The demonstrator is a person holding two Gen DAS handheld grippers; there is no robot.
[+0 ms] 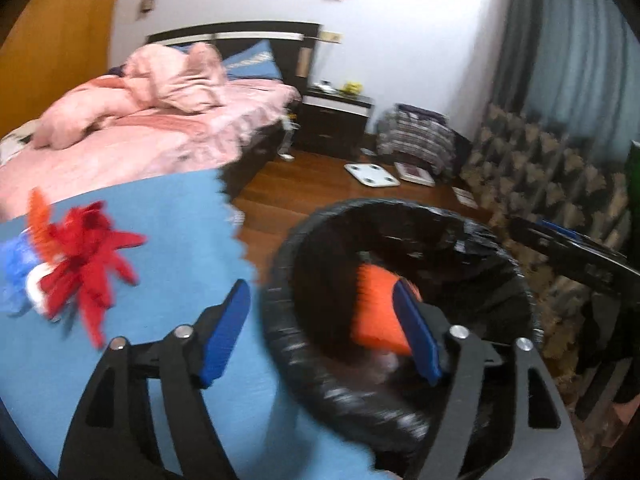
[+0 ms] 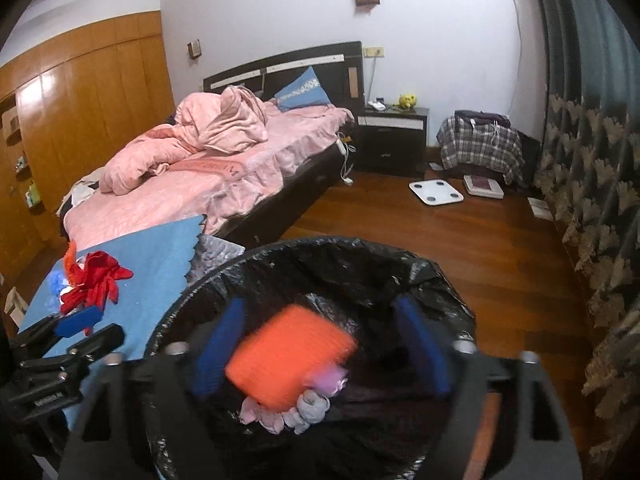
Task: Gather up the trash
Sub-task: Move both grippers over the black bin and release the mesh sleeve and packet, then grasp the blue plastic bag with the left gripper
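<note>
right wrist: pink scraps (image 2: pixel 280 412) inside bin (image 2: pixel 320 248)

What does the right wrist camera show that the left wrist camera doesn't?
Only the right wrist view shows pale crumpled scraps at the bottom of the bin and the wooden wardrobe's shelves. Only the left wrist view shows the left gripper spread across the bin's rim, nothing between its pads. Both show the black-lined bin, the orange piece and the red scraps on the blue cloth.
</note>
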